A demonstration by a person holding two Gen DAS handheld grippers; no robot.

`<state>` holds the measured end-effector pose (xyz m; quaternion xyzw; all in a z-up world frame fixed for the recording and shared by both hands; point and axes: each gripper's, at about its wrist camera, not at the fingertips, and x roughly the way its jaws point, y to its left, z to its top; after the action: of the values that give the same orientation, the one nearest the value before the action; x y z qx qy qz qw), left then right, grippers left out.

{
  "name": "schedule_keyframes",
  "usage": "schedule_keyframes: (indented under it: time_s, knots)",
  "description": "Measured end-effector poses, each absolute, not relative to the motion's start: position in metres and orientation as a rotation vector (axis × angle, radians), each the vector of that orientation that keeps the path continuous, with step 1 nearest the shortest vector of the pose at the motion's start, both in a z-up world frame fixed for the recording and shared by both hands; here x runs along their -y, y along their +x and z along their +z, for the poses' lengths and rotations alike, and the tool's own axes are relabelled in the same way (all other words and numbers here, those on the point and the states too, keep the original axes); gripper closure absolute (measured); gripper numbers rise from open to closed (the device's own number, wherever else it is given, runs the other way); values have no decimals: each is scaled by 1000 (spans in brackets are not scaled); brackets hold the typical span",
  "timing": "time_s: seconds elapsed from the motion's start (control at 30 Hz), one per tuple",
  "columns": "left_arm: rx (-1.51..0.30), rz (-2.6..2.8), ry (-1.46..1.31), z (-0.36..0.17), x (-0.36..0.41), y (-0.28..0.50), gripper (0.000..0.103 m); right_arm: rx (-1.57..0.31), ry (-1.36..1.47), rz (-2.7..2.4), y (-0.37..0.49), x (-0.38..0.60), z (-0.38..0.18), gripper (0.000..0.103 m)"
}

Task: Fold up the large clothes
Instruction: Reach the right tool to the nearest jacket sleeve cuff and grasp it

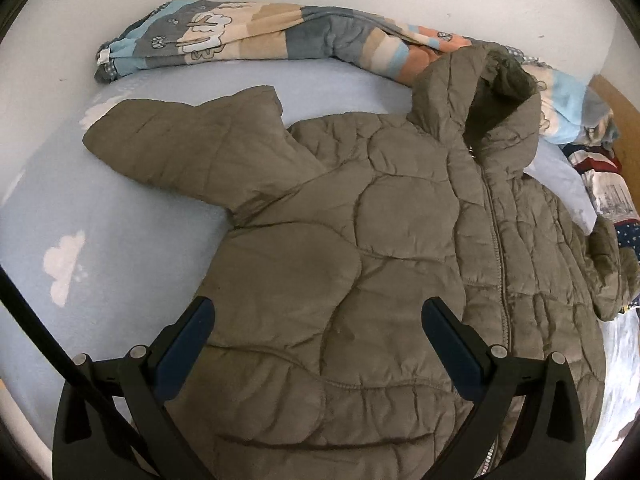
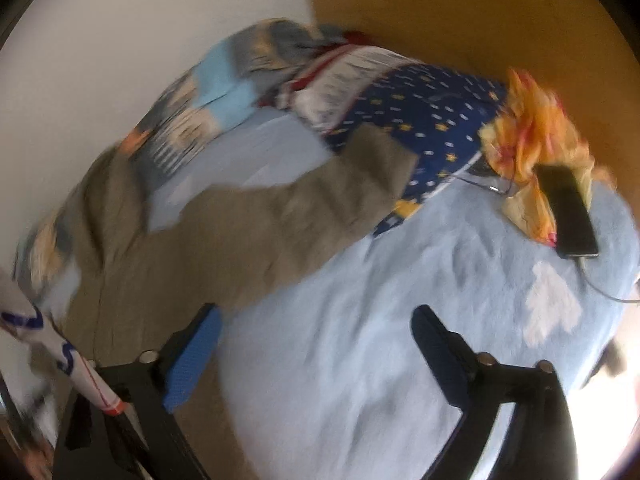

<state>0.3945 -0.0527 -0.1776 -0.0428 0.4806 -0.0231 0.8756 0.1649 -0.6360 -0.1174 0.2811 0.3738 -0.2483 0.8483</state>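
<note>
Olive puffer jacket lies flat, zipped front up, on the light blue bedsheet, filling the middle and right of the left wrist view w/ one sleeve out toward upper left and the hood at top. Left gripper hangs over the lower front, jaws wide apart, nothing pinched. Right gripper also spread wide over bare sheet, jacket at frame left, pic blurry. Striped blanket along the wall; phone upper right.
</note>
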Motion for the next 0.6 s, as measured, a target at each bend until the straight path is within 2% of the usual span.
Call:
schedule_keyframes:
  time_s: [0.07, 0.23, 0.33, 0.43, 0.6]
  knots:
    - [-1016, -50, -95, -179, 55, 393, 0, -773, 717, -563, 173, 676, -127, 21]
    - [-1015, -46, -45, -183, 62, 393, 0, -720, 882, -597, 189, 733, -150, 26]
    - [-1013, -46, -19, -185, 66, 394, 0, -715, 891, -594, 203, 748, -161, 29]
    - [-1006, -42, 1, -186, 67, 394, 0, -743, 870, -587, 221, 760, -174, 38]
    - [-1008, -28, 26, -191, 69, 396, 0, -726, 855, -584, 241, 782, -188, 39]
